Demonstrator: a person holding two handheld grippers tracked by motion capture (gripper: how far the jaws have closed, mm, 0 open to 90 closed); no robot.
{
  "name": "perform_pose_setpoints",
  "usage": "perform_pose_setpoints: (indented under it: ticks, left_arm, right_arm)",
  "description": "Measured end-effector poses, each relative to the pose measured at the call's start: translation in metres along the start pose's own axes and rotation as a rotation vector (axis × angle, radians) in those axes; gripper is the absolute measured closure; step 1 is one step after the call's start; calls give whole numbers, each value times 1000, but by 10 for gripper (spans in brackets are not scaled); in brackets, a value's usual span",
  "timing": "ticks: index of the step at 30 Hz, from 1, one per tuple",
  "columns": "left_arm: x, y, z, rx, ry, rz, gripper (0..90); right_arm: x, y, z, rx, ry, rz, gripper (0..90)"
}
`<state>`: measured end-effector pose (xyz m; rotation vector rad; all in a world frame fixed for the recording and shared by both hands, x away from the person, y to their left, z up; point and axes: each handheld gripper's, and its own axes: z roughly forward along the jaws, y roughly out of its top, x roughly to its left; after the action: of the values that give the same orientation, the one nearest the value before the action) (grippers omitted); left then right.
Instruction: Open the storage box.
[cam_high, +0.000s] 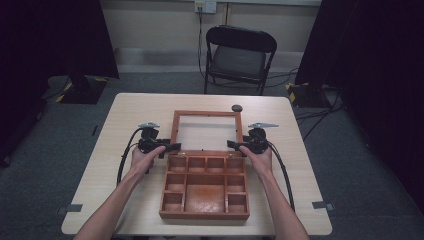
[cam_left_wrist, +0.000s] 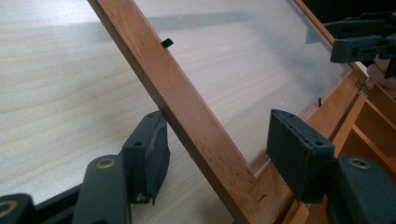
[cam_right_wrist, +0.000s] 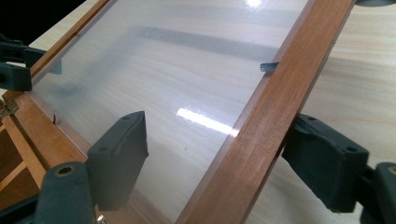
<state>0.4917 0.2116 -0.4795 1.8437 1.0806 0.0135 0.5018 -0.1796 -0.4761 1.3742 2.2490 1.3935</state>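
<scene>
Box (cam_high: 205, 192): sitting open mid-table, lid (cam_high: 207, 131) lying back behind it.
Left gripper (cam_left_wrist: 212, 154): I'm straddling the lid's side rail, jaws spread.
Right gripper (cam_right_wrist: 233, 161): straddling the opposite rail, spread too.
Handling: stiff wood, fragile slick pane; I'm judging rails the place to grip.

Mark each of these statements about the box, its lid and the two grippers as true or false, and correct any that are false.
1. The wooden box has its lid open and laid back on the table. True.
2. The left gripper has its jaws on either side of the lid's side rail. True.
3. The right gripper is clamped on a compartment divider. False: its jaws stand either side of the lid's other side rail.
4. The lid's panel is solid wood. False: it is see-through, and the table's grain shows through it.
5. A chair stands beyond the table's far edge. True.
6. The box's compartments are full of beads. False: they look empty.
</scene>
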Motion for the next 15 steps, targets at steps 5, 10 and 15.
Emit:
perform_pose_setpoints:
  ticks: [5, 10, 15]
  left_arm:
    - [0, 0, 1, 9, 14, -5, 363]
    - [2, -1, 2, 15, 4, -20, 345]
    - [-3, 0, 2, 23, 50, 11, 339]
  right_arm:
    - [-1, -1, 2, 13, -4, 16, 196]
    - [-3, -2, 0, 31, 2, 19, 193]
    - [-7, -5, 3, 56, 28, 84, 183]
